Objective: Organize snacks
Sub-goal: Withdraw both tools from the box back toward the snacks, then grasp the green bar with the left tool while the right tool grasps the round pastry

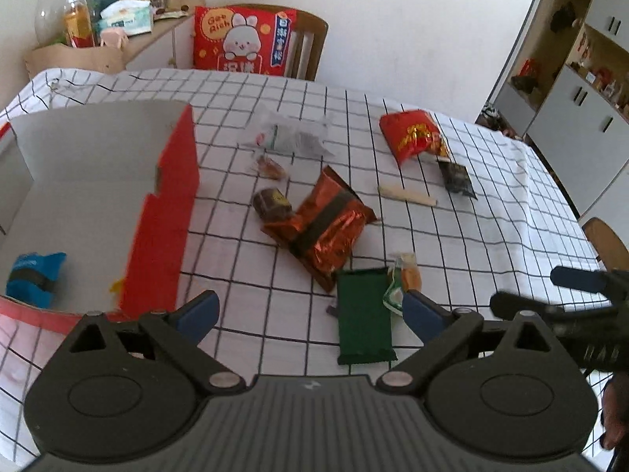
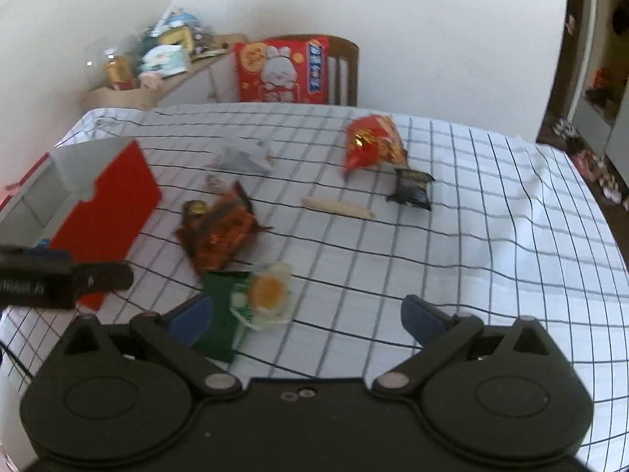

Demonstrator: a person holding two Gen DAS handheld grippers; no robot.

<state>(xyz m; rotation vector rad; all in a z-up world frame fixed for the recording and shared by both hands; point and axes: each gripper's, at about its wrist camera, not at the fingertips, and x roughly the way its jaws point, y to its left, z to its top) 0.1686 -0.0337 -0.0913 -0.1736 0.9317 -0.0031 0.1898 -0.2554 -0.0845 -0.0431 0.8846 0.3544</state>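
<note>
The only writing clear enough to read is "Get Rich" on the red rabbit cushion (image 1: 243, 41) leaning on the wooden chair (image 1: 312, 39) behind the table; the Chinese characters on it are too small to make out. The snack wrappers carry print, but blur hides it: the orange foil packet (image 1: 328, 228) with a dark band, the red bag (image 1: 412, 135), the small black packet (image 1: 456, 179), the clear wrapper (image 1: 289, 135) and the brown sweet (image 1: 271, 202) all lie spread on the checked tablecloth (image 1: 491, 196), with a pale stick (image 1: 407, 194) between them. Nearest the grippers lie the green packet (image 1: 363, 314) and, touching its right edge, a clear packet with an orange centre (image 2: 267, 295). The red box (image 1: 169, 212) stands open at the left, cut off by the frame, with a blue packet (image 1: 33, 277) inside it. The left gripper (image 1: 310, 312) has its fingers (image 1: 198, 312) spread wide and holds nothing; the green packet lies below, between them. The right gripper (image 2: 306, 318) is likewise wide apart and empty, hanging over the orange-centred packet. Each gripper shows only partly, blurred, at the edge of the other's view.
</note>
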